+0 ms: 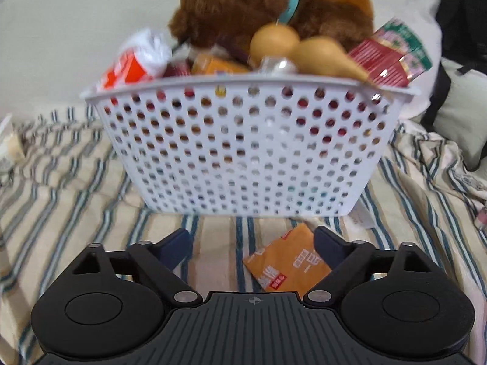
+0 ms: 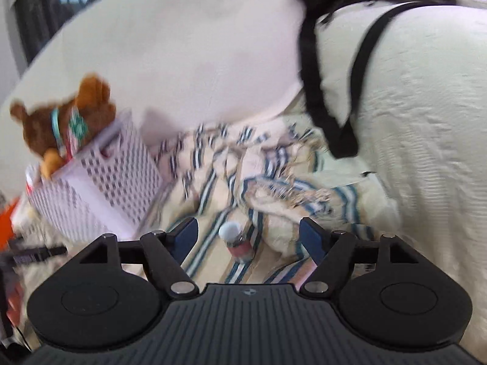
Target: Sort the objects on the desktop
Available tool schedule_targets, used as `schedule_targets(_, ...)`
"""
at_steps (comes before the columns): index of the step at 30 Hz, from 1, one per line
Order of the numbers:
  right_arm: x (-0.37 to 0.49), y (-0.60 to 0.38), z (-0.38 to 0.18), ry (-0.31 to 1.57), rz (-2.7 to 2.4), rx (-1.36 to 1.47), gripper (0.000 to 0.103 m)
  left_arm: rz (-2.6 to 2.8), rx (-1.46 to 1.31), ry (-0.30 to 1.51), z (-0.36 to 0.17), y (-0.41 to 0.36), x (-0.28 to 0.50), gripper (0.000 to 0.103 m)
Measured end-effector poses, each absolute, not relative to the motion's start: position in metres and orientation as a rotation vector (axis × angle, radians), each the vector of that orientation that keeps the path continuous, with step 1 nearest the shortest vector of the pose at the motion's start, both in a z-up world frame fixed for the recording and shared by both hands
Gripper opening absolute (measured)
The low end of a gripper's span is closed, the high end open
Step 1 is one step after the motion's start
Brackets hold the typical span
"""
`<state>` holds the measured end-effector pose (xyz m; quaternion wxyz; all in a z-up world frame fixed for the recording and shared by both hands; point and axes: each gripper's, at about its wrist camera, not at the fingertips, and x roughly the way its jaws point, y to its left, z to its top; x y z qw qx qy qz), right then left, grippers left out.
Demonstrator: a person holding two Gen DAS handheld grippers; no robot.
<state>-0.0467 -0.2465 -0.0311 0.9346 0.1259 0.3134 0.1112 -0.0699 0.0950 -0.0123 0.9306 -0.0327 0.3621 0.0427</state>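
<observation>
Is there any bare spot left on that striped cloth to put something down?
Yes: the striped cloth left of the white basket lies bare. Ahead of the basket an orange packet takes the right half. The basket itself is heaped full. Near the small bottle, the cloth is bunched.

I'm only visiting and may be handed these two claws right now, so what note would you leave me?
Left claw: open, empty, over an orange packet lying on the striped cloth.
Right claw: open, empty, with a small white-capped bottle lying on the cloth between its fingers, untouched.
White basket: already heaped with a brown plush toy, a gourd, a red box and other packets.
Left to do: the packet and the bottle are still outside; probably they go in next.
</observation>
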Motion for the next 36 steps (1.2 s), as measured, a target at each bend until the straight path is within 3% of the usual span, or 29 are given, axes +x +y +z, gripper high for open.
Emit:
schedule_targets(3, -0.033, -0.223, -0.04, 0.655, 0.242, 0.187, 0.077, 0.089, -0.078, 0.786, -0.02, 0.096, -0.065, 0.097)
schedule_targets(5, -0.02, -0.209, -0.05, 0.678, 0.225, 0.133, 0.071, 0.093, -0.091, 0.81, -0.028, 0.096, -0.061, 0.099)
schedule_targets(6, -0.014, -0.205, -0.056, 0.695, 0.205, 0.119, 0.056, 0.09, -0.109, 0.829, -0.032, 0.096, -0.058, 0.099)
schedule_targets(7, -0.007, -0.202, -0.063, 0.726, 0.176, 0.119, 0.025, 0.082, -0.129, 0.847, -0.036, 0.096, -0.055, 0.099)
schedule_targets(11, -0.008, -0.208, -0.07, 0.715, 0.147, 0.194, 0.024, 0.07, -0.15, 0.847, -0.046, 0.087, -0.051, 0.098)
schedule_targets(12, -0.011, -0.213, -0.07, 0.711, 0.153, 0.234, 0.024, 0.062, -0.146, 0.84, -0.046, 0.085, -0.052, 0.08)
schedule_targets(13, -0.014, -0.217, -0.069, 0.708, 0.153, 0.267, 0.024, 0.057, -0.142, 0.831, -0.046, 0.083, -0.053, 0.049)
schedule_targets(14, -0.017, -0.221, -0.069, 0.702, 0.148, 0.287, 0.024, 0.066, -0.137, 0.833, -0.045, 0.082, -0.053, 0.028)
schedule_targets(15, -0.019, -0.224, -0.069, 0.695, 0.144, 0.3, 0.024, 0.067, -0.149, 0.834, -0.044, 0.084, -0.054, 0.01)
schedule_targets(16, -0.024, -0.227, -0.068, 0.693, 0.149, 0.319, 0.024, 0.039, -0.202, 0.836, -0.044, 0.09, -0.056, 0.005)
schedule_targets(24, -0.039, -0.225, -0.051, 0.662, 0.205, 0.379, 0.024, -0.025, -0.433, 0.816, -0.029, 0.127, -0.075, 0.004)
schedule_targets(36, -0.042, -0.172, 0.018, 0.573, 0.42, 0.379, 0.024, -0.103, -0.313, 0.636, 0.065, 0.122, -0.106, 0.0)
